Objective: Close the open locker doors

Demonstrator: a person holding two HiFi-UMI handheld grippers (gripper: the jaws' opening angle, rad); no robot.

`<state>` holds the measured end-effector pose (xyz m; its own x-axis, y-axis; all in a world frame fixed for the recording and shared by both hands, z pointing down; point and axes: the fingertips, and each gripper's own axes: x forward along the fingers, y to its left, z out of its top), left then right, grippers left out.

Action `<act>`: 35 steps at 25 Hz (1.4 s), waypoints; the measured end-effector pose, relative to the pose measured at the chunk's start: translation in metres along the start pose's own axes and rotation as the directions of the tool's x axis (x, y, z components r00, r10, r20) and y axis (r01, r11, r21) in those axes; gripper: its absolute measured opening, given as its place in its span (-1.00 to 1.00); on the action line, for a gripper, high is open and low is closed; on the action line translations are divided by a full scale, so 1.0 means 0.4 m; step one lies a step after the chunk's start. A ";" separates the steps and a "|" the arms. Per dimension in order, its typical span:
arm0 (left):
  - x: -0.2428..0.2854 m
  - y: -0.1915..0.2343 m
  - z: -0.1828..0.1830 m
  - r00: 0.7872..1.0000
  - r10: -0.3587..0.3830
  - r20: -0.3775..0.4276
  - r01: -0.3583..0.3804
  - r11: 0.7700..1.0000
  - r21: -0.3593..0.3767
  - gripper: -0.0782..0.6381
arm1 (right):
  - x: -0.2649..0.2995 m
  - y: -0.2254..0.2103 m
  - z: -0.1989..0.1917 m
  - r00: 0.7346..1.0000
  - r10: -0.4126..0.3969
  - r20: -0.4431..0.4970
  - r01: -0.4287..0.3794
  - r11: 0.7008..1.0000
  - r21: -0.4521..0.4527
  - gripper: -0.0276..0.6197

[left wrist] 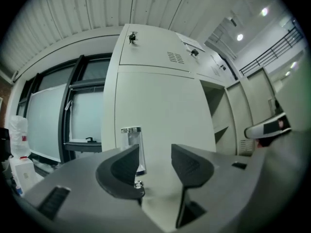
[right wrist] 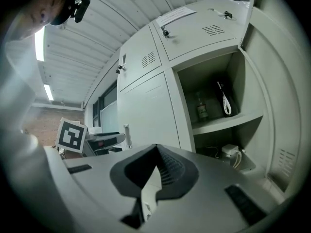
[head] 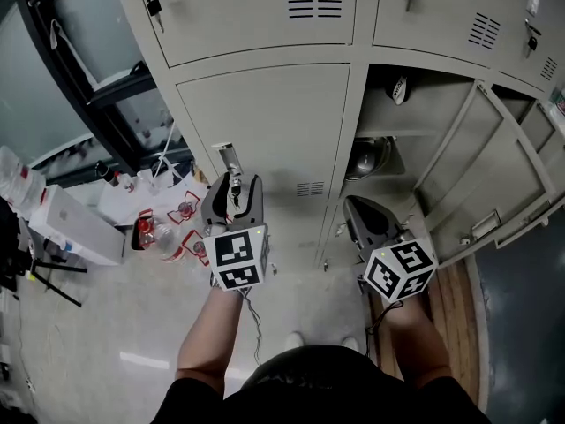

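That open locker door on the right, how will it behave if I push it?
The open locker door looks like thin ribbed sheet metal, so probably light, fairly stiff, and easy to swing on its hinge. It may rebound unless its latch catches. Nothing seems to stick out of the compartment to block it.

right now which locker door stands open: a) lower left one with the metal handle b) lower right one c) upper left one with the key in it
B: the lower right door is swung out to the right, baring the shelf inside, while the lower left door and the upper left door sit flush shut.
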<state>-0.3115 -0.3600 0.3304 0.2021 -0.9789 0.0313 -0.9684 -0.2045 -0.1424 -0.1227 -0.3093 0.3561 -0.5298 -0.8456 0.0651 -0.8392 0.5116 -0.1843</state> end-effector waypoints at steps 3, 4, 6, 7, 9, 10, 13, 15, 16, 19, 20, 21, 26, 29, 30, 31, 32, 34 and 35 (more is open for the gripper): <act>-0.014 -0.034 0.006 0.999 -0.053 0.000 0.053 0.999 -0.008 -0.39 | -0.019 0.004 0.002 1.000 -0.015 0.006 0.015 1.000 0.001 -0.91; -0.017 -0.045 0.006 0.998 -0.068 -0.001 0.068 0.998 -0.016 -0.50 | -0.026 0.003 0.003 1.000 -0.022 0.008 0.022 1.000 0.000 -0.91; -0.025 -0.070 0.002 0.994 -0.107 -0.009 0.107 0.993 -0.041 -0.70 | -0.040 0.001 0.002 0.999 -0.034 0.011 0.034 0.999 -0.001 -0.91; -0.029 -0.086 0.000 0.991 -0.133 -0.015 0.132 0.990 -0.052 -0.75 | -0.048 -0.001 0.001 0.999 -0.041 0.012 0.041 0.999 -0.001 -0.91; -0.037 -0.127 -0.003 0.981 -0.193 -0.020 0.191 0.979 -0.067 -0.77 | -0.070 -0.007 0.000 0.998 -0.058 0.015 0.058 0.998 0.002 -0.91; -0.041 -0.152 -0.002 0.973 -0.228 -0.019 0.226 0.971 -0.073 -0.77 | -0.084 -0.012 0.001 0.997 -0.070 0.017 0.070 0.998 0.004 -0.91; -0.052 -0.236 0.006 0.942 -0.335 -0.009 0.333 0.939 -0.092 -0.77 | -0.133 -0.035 0.005 0.993 -0.112 0.025 0.112 0.994 0.008 -0.91; -0.060 -0.288 0.012 0.922 -0.387 -0.002 0.385 0.918 -0.100 -0.77 | -0.170 -0.053 0.010 0.989 -0.144 0.032 0.144 0.990 0.008 -0.91; -0.063 -0.315 0.014 0.911 -0.413 0.002 0.411 0.906 -0.101 -0.77 | -0.191 -0.063 0.012 0.986 -0.165 0.036 0.164 0.986 0.007 -0.91; -0.072 -0.406 0.023 0.868 -0.496 0.013 0.495 0.863 -0.102 -0.77 | -0.266 -0.098 0.018 0.970 -0.239 0.046 0.239 0.971 0.003 -0.91; -0.077 -0.433 0.026 0.855 -0.518 0.016 0.517 0.850 -0.103 -0.77 | -0.289 -0.108 0.020 0.964 -0.260 0.049 0.261 0.965 0.001 -0.91; -0.082 -0.459 0.030 0.842 -0.538 0.019 0.537 0.837 -0.103 -0.77 | -0.311 -0.117 0.022 0.959 -0.280 0.051 0.280 0.960 0.000 -0.91; -0.113 -0.591 0.046 0.774 -0.633 0.030 0.632 0.769 -0.093 -0.77 | -0.431 -0.166 0.032 0.924 -0.376 0.068 0.377 0.926 0.004 -0.91; -0.135 -0.665 0.055 0.732 -0.681 0.034 0.681 0.727 -0.086 -0.77 | -0.501 -0.196 0.042 0.901 -0.426 0.085 0.426 0.904 0.018 -0.91; -0.142 -0.686 0.057 0.719 -0.694 0.035 0.694 0.715 -0.083 -0.77 | -0.521 -0.205 0.046 0.894 -0.439 0.093 0.439 0.898 0.023 -0.91; -0.149 -0.706 0.059 0.708 -0.705 0.034 0.705 0.704 -0.079 -0.77 | -0.541 -0.214 0.049 0.887 -0.450 0.101 0.450 0.893 0.028 -0.91; -0.155 -0.725 0.060 0.698 -0.715 0.032 0.715 0.695 -0.076 -0.77 | -0.559 -0.223 0.053 0.881 -0.461 0.108 0.460 0.887 0.032 -0.91; -0.164 -0.758 0.061 0.681 -0.731 0.031 0.731 0.678 -0.072 -0.77 | -0.592 -0.241 0.059 0.870 -0.478 0.120 0.478 0.878 0.034 -0.91; -0.168 -0.774 0.061 0.675 -0.737 0.030 0.737 0.672 -0.071 -0.77 | -0.608 -0.251 0.061 0.865 -0.486 0.126 0.486 0.873 0.035 -0.91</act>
<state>-0.0218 -0.2309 0.3482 0.8550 -0.5097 0.0961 -0.5118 -0.8591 -0.0024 0.0934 -0.1588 0.3347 -0.0349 -0.9991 0.0222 -0.9860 0.0308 -0.1637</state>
